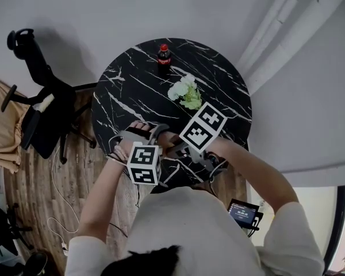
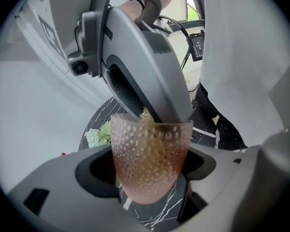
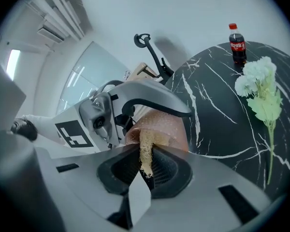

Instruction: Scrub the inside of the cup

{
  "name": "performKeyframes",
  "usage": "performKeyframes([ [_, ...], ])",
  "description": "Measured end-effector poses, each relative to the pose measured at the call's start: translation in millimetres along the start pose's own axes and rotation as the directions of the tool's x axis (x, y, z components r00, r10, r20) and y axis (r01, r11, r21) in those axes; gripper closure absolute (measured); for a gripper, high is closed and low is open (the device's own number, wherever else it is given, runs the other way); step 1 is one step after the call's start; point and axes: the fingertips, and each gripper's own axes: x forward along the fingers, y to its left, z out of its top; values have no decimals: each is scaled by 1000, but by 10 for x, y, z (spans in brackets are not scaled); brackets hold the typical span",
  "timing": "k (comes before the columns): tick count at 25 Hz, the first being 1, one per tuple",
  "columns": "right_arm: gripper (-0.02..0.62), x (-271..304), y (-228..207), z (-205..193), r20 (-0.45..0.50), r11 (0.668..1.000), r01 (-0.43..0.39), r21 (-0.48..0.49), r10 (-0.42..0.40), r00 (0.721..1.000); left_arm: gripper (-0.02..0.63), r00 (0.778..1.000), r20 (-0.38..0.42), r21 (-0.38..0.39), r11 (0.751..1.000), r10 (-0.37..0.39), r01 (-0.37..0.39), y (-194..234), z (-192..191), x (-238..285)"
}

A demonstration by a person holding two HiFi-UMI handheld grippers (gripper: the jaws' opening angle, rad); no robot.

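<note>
Cup (image 2: 150,151), pink and dimpled, looks light, thin-walled, slippery; left hand-held gripper (image 2: 150,170) clamps its lower body above the table (image 1: 218,85), right hand-held gripper (image 3: 147,170) pinches a fibrous scrubber (image 3: 145,153) dipping into its mouth.

Round black marble table (image 1: 126,96) with cola bottle (image 1: 164,54) and white flowers (image 1: 184,92)

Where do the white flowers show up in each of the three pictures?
Head view: white flowers upper middle, near the cola bottle.
Left gripper view: flowers left of middle, behind the cup.
Right gripper view: flowers at right, below the cola bottle.
Shared landmark: the black marble table.
</note>
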Motion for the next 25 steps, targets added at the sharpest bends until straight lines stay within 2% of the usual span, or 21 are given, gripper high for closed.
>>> performKeyframes([
  [7, 537, -11, 44, 82, 69, 989, -63, 131, 54, 996, 235, 999, 0, 29, 999, 40, -40, 46, -29, -33],
  [14, 537, 1, 39, 123, 117, 976, -100, 194, 78, 990, 235, 998, 7, 34, 997, 69, -69, 57, -51, -29],
  [25, 537, -28, 54, 252, 229, 919, -225, 322, 155, 961, 235, 995, 7, 16, 995, 99, -99, 126, -105, -52],
])
